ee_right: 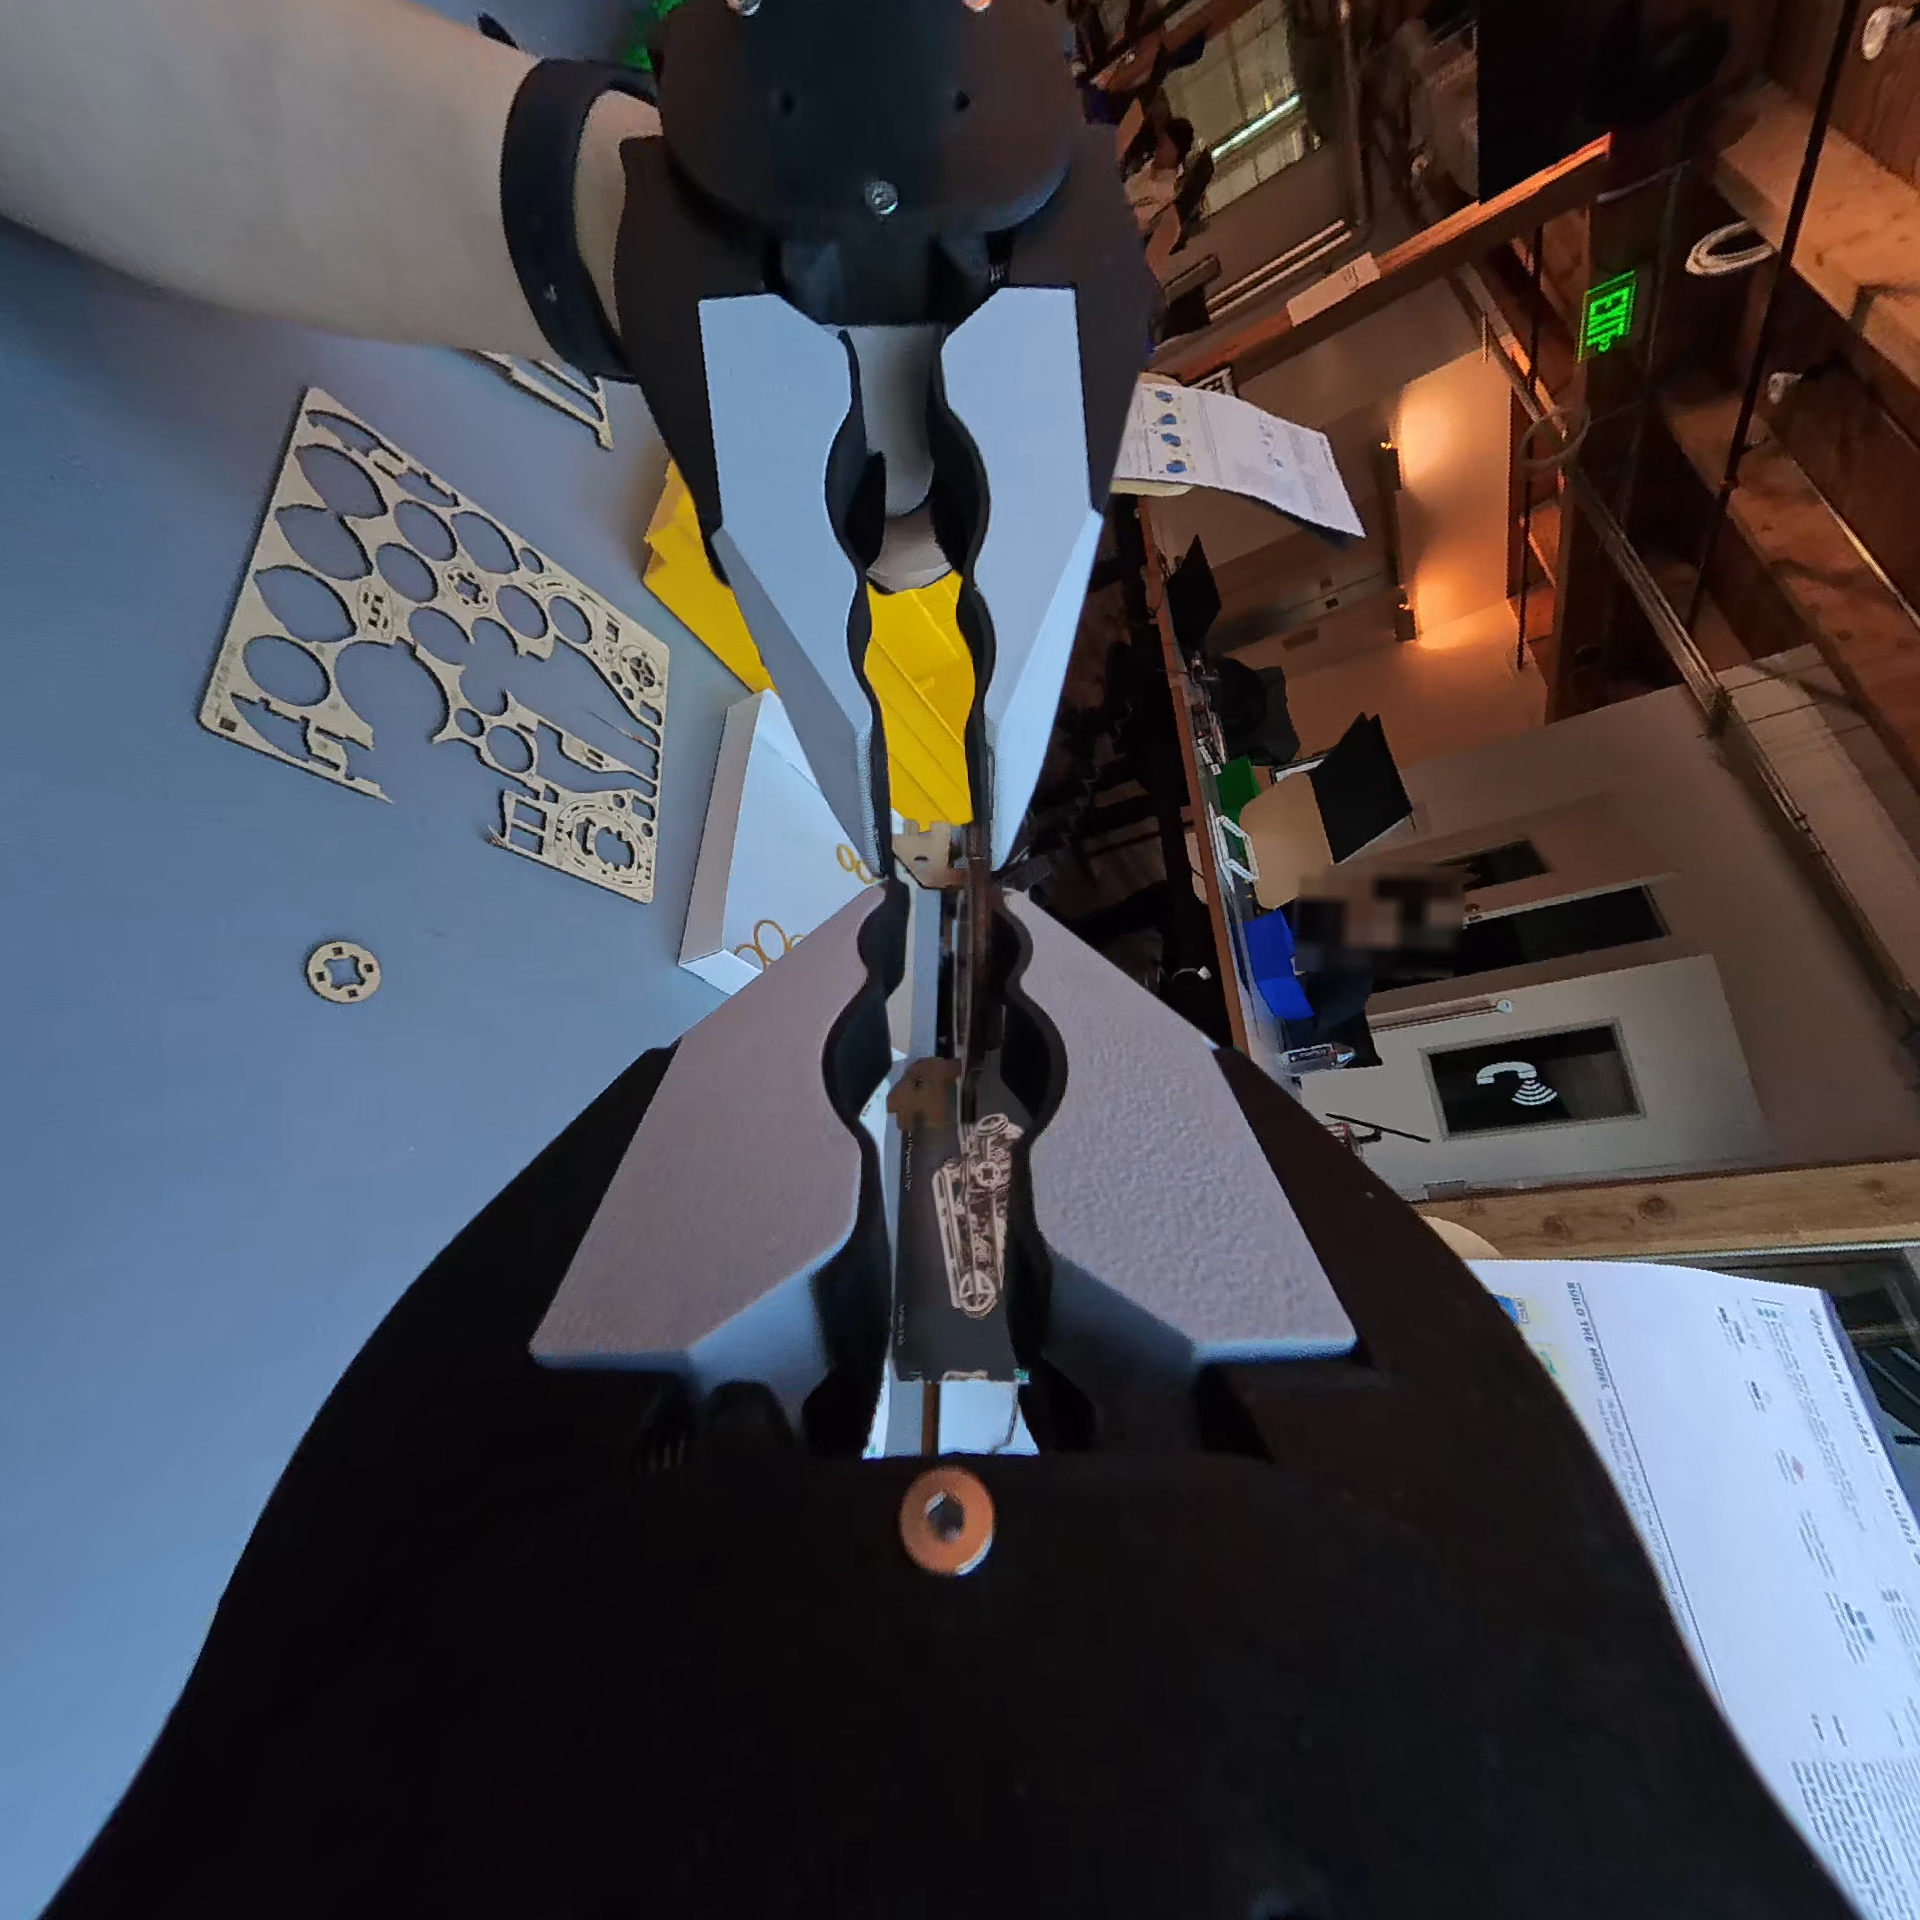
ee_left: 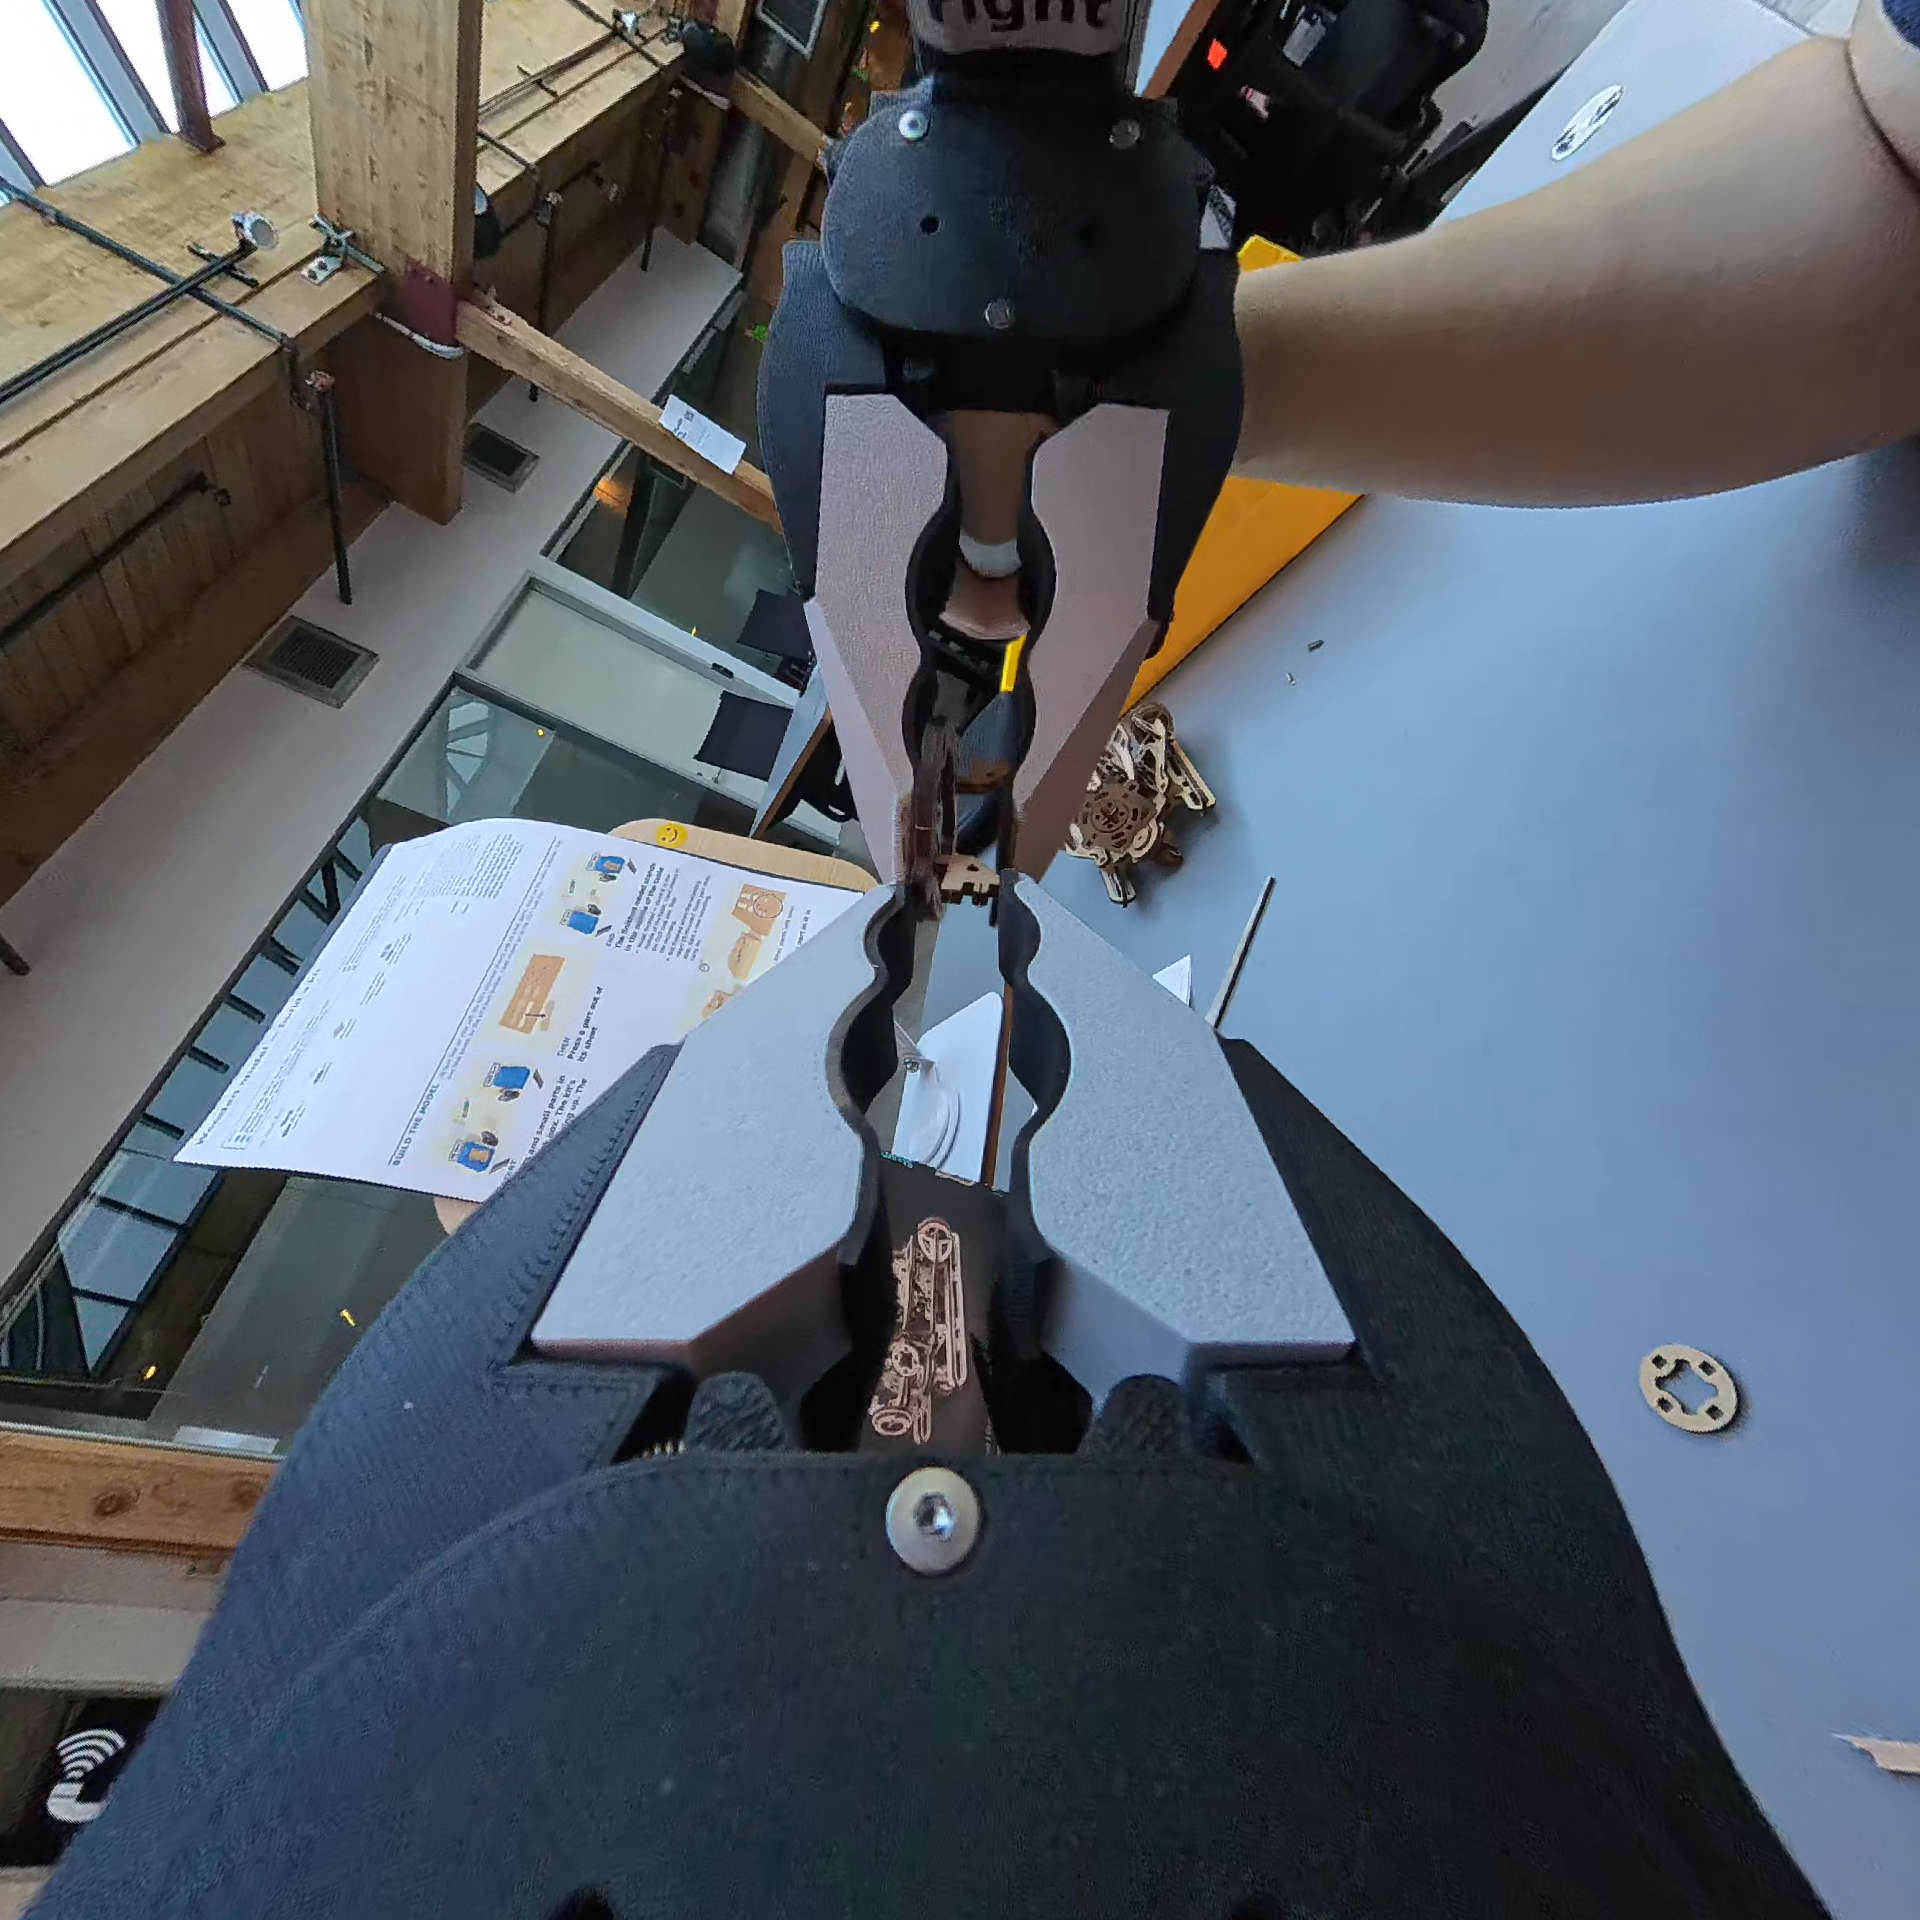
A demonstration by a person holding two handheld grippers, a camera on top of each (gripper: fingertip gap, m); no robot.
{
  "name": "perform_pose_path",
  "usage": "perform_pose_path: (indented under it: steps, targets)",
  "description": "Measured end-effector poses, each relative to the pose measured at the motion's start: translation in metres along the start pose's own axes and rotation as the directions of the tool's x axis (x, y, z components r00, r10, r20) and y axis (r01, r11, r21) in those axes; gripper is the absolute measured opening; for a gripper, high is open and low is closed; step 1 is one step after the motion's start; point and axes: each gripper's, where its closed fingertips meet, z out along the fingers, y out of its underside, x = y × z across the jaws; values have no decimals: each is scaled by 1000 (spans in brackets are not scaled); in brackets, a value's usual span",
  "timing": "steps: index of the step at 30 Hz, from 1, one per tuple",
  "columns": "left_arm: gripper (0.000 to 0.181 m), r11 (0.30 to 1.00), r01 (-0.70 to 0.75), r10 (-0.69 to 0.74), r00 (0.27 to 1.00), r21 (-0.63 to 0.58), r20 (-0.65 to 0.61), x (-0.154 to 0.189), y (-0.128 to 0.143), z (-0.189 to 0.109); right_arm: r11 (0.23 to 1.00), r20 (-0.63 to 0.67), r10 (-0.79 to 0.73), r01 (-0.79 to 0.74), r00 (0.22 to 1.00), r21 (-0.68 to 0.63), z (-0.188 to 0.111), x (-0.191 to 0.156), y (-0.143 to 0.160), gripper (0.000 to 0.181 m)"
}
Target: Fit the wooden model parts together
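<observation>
We hold our two claws tip to tip above the grey table [ee_left: 1558, 831]. Our left claw [ee_left: 940, 899] is squeezed on a small pale wooden piece [ee_left: 966, 878]. Our right claw [ee_right: 940, 883] is squeezed on a dark toothed wheel [ee_left: 930, 800]. The two pieces touch between the tips, but we think they are not fully pushed together yet. A partly built model [ee_left: 1132, 805] waits on the table.

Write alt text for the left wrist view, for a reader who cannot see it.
Two grey-padded claws, left claw and right claw, meet tip to tip above a grey table, pinching small notched wooden pieces. A flat wooden ring lies on the table.
</observation>
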Motion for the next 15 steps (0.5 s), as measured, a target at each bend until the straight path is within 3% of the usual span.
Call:
perform_pose_path:
  steps: [9,15]
  targets:
    - [14,998,-2,4,999,-59,41,-7,11,3,995,-53,-25,20,998,-94,2,6,6,16]
    - [14,999,9,-7,999,-47,41,-8,9,1,998,-38,29,-32,999,-61,3,6,2,17]
